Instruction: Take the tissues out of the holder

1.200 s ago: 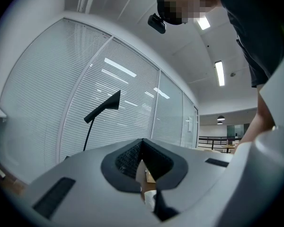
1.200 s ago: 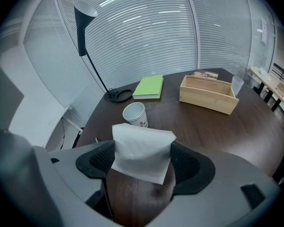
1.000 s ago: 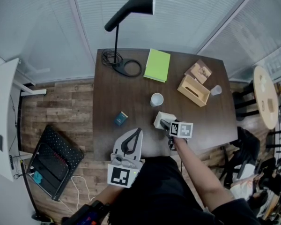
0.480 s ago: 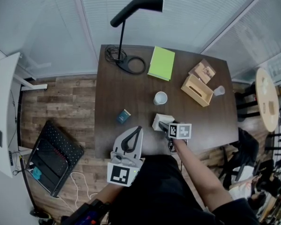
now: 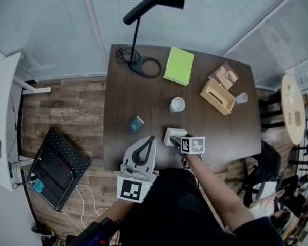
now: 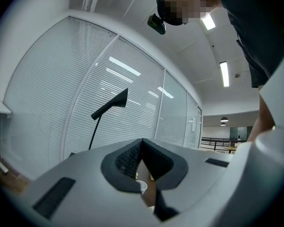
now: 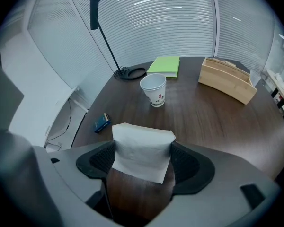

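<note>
Spanning both pads of the right gripper [image 7: 143,161], the folded tissue stack [image 7: 142,150] is clamped over the near part of the table [image 5: 143,101], well apart from the wooden holder [image 5: 217,97] at the far right. Removal looks done; next likely comes setting it down and releasing. The left gripper [image 6: 142,163] hangs closed, empty.

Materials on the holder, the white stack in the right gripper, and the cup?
Holder: looks like light wood, pale tan, matte flat panels, possibly unfinished. White stack: soft paper tissue, matte, folded edges, slightly limp. Cup: probably paper, thin rolled rim, matte white with small print; could be plastic.
</note>
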`<action>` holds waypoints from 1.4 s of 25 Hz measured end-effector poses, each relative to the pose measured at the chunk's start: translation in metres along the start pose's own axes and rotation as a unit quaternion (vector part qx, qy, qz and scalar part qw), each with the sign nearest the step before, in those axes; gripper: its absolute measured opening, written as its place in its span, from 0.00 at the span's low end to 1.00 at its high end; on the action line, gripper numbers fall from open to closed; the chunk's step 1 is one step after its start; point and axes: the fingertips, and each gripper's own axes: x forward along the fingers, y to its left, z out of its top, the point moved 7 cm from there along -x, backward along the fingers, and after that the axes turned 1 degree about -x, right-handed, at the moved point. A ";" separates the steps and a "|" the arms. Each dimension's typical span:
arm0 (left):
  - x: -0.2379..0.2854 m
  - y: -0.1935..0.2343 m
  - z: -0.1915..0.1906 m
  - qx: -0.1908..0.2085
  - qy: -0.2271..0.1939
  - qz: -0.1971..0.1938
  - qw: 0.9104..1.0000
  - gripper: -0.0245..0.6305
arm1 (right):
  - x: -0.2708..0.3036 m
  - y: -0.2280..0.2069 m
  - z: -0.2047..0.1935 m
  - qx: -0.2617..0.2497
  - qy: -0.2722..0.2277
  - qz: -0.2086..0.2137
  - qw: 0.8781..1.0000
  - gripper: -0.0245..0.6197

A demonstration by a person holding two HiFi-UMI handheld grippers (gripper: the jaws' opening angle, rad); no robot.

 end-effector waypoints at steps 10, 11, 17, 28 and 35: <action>-0.005 -0.003 -0.003 0.005 0.005 0.006 1.000 0.03 | 0.006 0.014 -0.023 -0.016 0.022 0.011 1.000 0.63; -0.005 -0.003 -0.003 0.004 0.006 0.007 1.000 0.03 | 0.007 0.015 -0.024 -0.017 0.024 0.012 1.000 0.63; -0.004 -0.006 -0.004 0.006 0.006 0.004 1.000 0.03 | 0.009 0.025 -0.031 -0.029 0.034 0.016 0.999 0.62; -0.002 0.000 -0.002 0.005 0.009 0.005 1.000 0.03 | 0.011 0.035 -0.035 -0.059 0.037 0.008 0.998 0.52; -0.004 0.002 -0.007 0.001 0.017 0.009 1.000 0.03 | 0.009 0.035 -0.033 -0.056 0.028 0.010 0.998 0.52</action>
